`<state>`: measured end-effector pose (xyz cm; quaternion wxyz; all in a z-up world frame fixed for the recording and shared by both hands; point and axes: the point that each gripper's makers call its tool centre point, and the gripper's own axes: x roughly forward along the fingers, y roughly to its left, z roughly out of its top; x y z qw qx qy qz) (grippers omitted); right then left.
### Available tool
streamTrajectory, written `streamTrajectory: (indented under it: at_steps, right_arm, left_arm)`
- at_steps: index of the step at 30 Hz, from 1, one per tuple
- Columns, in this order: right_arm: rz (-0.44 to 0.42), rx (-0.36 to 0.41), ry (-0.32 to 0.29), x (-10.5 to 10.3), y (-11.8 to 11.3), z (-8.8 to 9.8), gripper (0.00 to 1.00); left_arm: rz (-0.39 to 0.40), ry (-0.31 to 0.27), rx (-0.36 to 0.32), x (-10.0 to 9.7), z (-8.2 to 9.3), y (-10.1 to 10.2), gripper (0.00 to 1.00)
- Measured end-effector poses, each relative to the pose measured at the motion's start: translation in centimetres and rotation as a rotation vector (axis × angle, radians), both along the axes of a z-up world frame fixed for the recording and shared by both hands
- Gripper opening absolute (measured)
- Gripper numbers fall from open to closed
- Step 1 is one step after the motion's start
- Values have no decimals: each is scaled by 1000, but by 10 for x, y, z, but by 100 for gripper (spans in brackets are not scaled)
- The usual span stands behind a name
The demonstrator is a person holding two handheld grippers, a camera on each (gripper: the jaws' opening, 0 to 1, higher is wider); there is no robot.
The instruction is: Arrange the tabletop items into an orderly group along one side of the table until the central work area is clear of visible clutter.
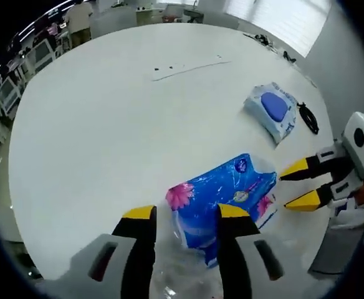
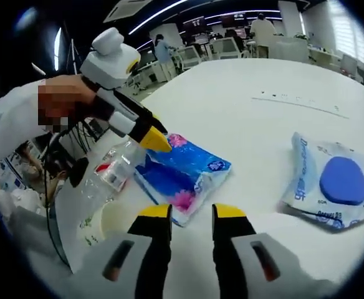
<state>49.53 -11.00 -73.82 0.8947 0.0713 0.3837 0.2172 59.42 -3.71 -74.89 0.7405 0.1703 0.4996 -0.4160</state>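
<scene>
A blue tissue packet (image 1: 222,190) (image 2: 182,171) with pink flowers lies on the white table (image 1: 107,124). My left gripper (image 1: 185,212) is open, its jaws standing apart over the packet's near end and a clear plastic bottle (image 2: 110,177) lying beside the packet. In the right gripper view, the left gripper (image 2: 157,138) comes in from the left, its tips over the packet's edge. My right gripper (image 2: 191,212) is open with nothing between its jaws, just short of the packet's other end. It also appears at the right of the left gripper view (image 1: 299,184).
A white and blue wipes pack (image 1: 272,109) (image 2: 335,180) lies flat farther along the table. A black cable (image 1: 308,117) lies past it near the edge. A thin line of marks (image 1: 188,68) crosses the far tabletop. Desks, chairs and people stand beyond the table.
</scene>
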Motion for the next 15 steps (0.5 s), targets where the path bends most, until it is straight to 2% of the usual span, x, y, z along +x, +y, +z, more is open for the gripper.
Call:
streamTrajectory:
  at_steps: [6, 12, 15]
  right_arm:
    - [-11, 2, 20, 2, 1, -9, 17]
    - [-22, 5, 38, 1, 1, -15, 8]
    - [-30, 7, 43, 2, 0, -16, 4]
  left_arm:
    - [-17, 1, 17, 1, -4, 0, 30]
    - [-32, 2, 22, 2, -5, 0, 18]
    - [-33, 2, 26, 2, -6, 0, 16]
